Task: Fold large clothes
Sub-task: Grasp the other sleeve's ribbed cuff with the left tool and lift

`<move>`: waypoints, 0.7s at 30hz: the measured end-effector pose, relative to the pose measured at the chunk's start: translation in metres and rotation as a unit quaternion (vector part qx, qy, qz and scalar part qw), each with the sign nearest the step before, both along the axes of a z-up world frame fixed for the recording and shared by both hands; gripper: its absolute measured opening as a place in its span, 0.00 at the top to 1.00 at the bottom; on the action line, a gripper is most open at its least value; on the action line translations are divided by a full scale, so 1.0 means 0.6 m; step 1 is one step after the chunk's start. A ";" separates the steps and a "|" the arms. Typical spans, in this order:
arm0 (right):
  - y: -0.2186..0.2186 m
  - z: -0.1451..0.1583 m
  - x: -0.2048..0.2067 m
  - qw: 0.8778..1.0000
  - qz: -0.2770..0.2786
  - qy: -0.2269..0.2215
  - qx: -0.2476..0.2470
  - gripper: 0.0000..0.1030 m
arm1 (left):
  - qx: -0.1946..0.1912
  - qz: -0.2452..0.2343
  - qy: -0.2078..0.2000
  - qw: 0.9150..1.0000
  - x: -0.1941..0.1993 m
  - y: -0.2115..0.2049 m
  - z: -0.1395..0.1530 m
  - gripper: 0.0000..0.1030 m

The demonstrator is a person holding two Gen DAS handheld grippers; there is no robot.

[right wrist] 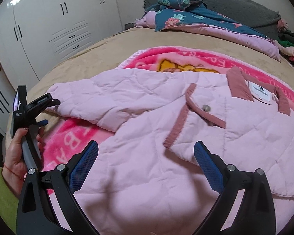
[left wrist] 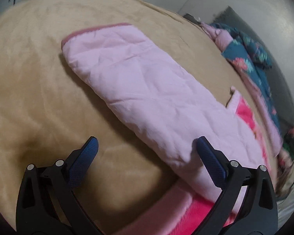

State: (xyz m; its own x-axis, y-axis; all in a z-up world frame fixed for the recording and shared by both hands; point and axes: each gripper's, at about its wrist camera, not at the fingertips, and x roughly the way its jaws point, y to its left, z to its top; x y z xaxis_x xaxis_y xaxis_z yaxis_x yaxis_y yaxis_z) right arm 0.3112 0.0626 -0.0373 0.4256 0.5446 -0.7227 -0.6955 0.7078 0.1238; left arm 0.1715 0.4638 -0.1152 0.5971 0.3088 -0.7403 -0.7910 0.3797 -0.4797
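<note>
**Pink jacket spread on bed, both jaws open**

Surface: a bed [right wrist: 111, 45] under a tan cover. A pink blanket [right wrist: 72, 135] with white letters lies on it, and the jacket [right wrist: 147, 156] lies front-up on the blanket. Its sleeve [left wrist: 139, 90] runs out past the blanket onto the tan cover, cuff away from me.

Room: white wardrobe [right wrist: 49, 25] beyond the bed's left side; grey headboard [right wrist: 235, 5] at the far end, with a teal floral quilt [right wrist: 186, 17] bunched below it and a small pile of clothes [right wrist: 292, 45] at far right.

Left gripper [left wrist: 146, 146]: jaws wide open, holding nothing. One finger [left wrist: 209, 156] is at the sleeve's near edge; I cannot tell whether it touches. The other hangs over bare cover.

Right gripper [right wrist: 146, 148]: jaws wide open above the jacket's body, near the flap [right wrist: 178, 125] trimmed in darker pink.

Open room: a broad bare stretch of cover left of the sleeve. In the right view, a hand [right wrist: 15, 156] in a green sleeve holds the left gripper at the bed's left edge.
</note>
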 end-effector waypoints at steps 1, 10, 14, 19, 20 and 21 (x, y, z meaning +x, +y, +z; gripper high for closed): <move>-0.005 0.001 0.001 1.000 -0.002 0.000 0.001 0.05 | -0.001 0.005 -0.007 1.000 -0.002 0.005 -0.001 0.09; -0.068 0.009 0.010 0.999 -0.039 0.004 0.024 0.05 | -0.026 0.035 -0.049 0.998 0.005 0.060 -0.001 0.09; -0.086 0.013 0.009 0.998 -0.049 0.006 0.032 0.05 | -0.015 0.032 -0.043 0.998 0.013 0.076 0.004 0.31; -0.113 0.027 0.002 0.998 -0.058 0.001 0.040 0.05 | 0.004 0.027 -0.035 0.999 0.003 0.070 0.033 0.74; -0.121 0.032 0.000 0.997 -0.060 -0.001 0.043 0.05 | 0.009 0.022 -0.042 0.999 0.001 0.068 0.046 0.78; -0.130 0.037 -0.003 0.997 -0.062 -0.003 0.046 0.05 | 0.017 0.016 -0.050 0.998 0.001 0.064 0.066 0.79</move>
State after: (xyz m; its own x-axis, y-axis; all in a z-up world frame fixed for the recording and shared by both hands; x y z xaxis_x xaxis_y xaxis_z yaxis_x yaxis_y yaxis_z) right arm 0.3095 -0.0154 -0.0153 0.4975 0.5508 -0.6701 -0.6040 0.7745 0.1882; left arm 0.1720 0.5022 -0.0757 0.6575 0.3527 -0.6659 -0.7514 0.3731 -0.5443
